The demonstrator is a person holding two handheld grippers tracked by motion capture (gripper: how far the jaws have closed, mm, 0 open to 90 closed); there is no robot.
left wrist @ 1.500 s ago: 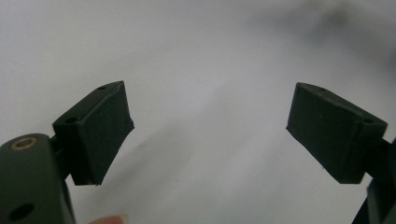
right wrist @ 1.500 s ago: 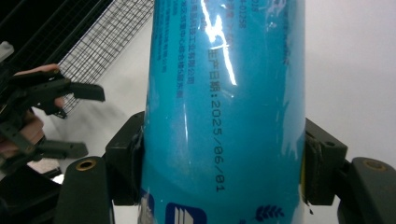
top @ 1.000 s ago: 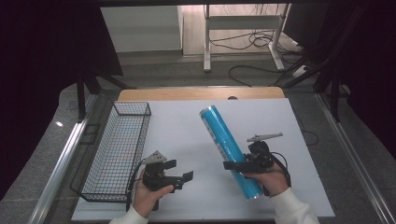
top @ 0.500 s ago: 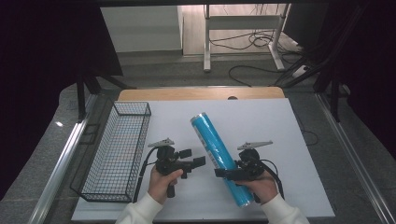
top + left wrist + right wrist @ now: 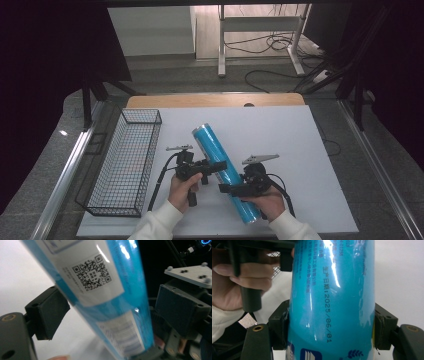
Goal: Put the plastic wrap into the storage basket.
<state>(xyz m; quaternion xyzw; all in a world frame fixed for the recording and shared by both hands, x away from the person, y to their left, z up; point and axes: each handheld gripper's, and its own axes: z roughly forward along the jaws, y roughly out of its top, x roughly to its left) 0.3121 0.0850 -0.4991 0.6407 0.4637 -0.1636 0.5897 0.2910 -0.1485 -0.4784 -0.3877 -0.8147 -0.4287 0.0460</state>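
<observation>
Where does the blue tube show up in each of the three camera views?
High view: the blue tube lies slanted mid-table, between both grippers.
Left gripper view: it runs from top left to bottom right, QR label facing the camera, between the black jaws.
Right gripper view: it stands upright at centre, clamped by both pads.
Shared landmark: the white table.

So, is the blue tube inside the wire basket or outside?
Outside: the blue tube lies beside the wire basket, gripped by the right tongs.

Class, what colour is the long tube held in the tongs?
Bright blue tube, clearest in the right gripper view.
</observation>
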